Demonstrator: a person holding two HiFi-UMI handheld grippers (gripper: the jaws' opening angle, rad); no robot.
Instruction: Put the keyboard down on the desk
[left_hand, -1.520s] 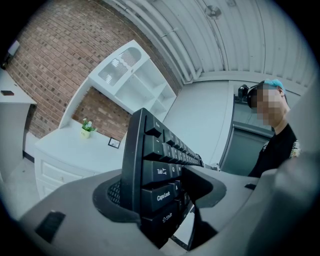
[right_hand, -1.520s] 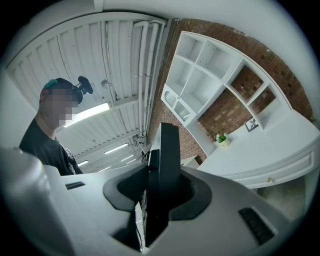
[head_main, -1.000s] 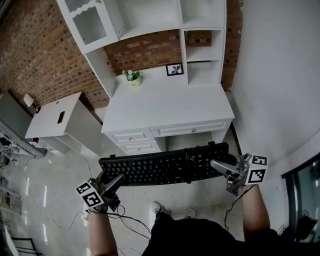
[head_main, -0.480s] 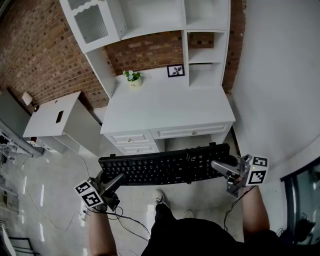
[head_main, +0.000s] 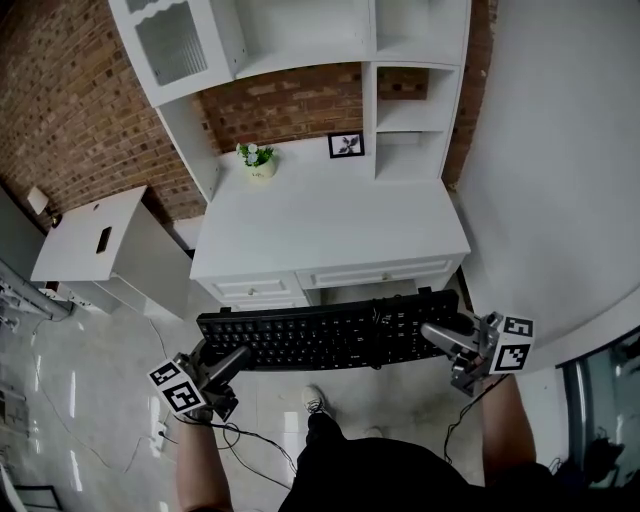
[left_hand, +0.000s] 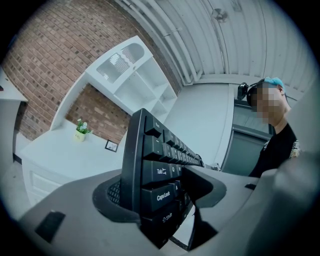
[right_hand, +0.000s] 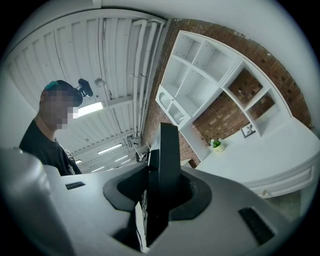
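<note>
A long black keyboard hangs level in the air in front of the white desk, over the floor and short of the desk's drawer front. My left gripper is shut on its left end, and my right gripper is shut on its right end. In the left gripper view the keyboard stands edge-on between the jaws, keys facing right, with my left gripper clamped on it. In the right gripper view the keyboard is a dark slab pinched by my right gripper.
On the desk's back stand a small potted plant and a framed picture, under white shelves. A low white cabinet stands left of the desk. A white wall runs along the right. Cables trail on the floor.
The desk has slid nearer and lower in the head view; the keyboard, held by both grippers, is now closer to the desk's front edge. Both grips are unchanged.
</note>
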